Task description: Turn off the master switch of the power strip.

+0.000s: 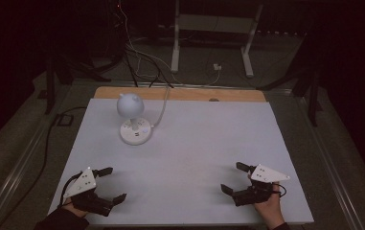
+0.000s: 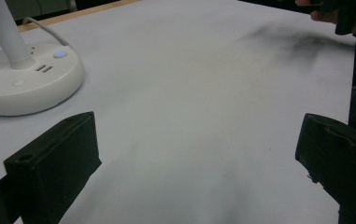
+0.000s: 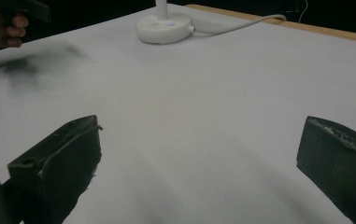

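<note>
A white desk lamp (image 1: 132, 120) with a round head and a round base stands on the white table top (image 1: 194, 143) at the back left; its base (image 2: 26, 79) shows a lit button and two sockets, and the base (image 3: 164, 27) lies far off in the right gripper view. My left gripper (image 1: 112, 184) rests near the front left corner, jaws wide apart over bare table (image 2: 194, 140). My right gripper (image 1: 233, 177) sits near the front right, held by a hand, jaws spread with nothing between them (image 3: 199, 144).
The lamp's white cable (image 1: 161, 112) runs off the back of the table over a wooden strip (image 1: 180, 93). Behind the table are loose cables on the floor (image 1: 142, 57) and a white metal stand (image 1: 213, 28). The surroundings are dark.
</note>
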Demonstrator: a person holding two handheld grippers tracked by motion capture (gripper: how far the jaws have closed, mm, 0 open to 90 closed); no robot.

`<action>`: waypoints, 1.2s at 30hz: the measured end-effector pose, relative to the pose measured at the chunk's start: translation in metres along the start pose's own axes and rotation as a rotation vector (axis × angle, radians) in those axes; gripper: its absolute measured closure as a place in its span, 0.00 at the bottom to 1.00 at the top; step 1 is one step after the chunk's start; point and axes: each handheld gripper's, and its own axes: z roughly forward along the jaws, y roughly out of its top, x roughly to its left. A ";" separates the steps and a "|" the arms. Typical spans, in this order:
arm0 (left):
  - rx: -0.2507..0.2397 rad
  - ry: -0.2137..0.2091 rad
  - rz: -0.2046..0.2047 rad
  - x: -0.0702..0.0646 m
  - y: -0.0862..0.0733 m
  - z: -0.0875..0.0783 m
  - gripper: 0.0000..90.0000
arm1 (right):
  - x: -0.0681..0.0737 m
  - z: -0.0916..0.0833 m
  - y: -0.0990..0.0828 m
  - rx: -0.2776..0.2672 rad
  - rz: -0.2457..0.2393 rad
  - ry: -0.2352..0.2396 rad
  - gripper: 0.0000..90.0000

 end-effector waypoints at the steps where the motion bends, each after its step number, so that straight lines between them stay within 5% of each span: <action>1: 0.000 0.000 -0.001 0.000 0.000 0.000 0.00 | 0.000 0.000 0.000 0.002 0.001 0.001 0.00; 19: 0.047 0.004 0.035 -0.004 -0.001 0.004 0.00 | 0.011 0.006 -0.002 0.023 -0.099 -0.030 0.00; 36: 0.067 -0.040 0.057 -0.015 0.005 0.007 0.00 | 0.016 0.004 0.003 0.008 -0.112 -0.033 0.00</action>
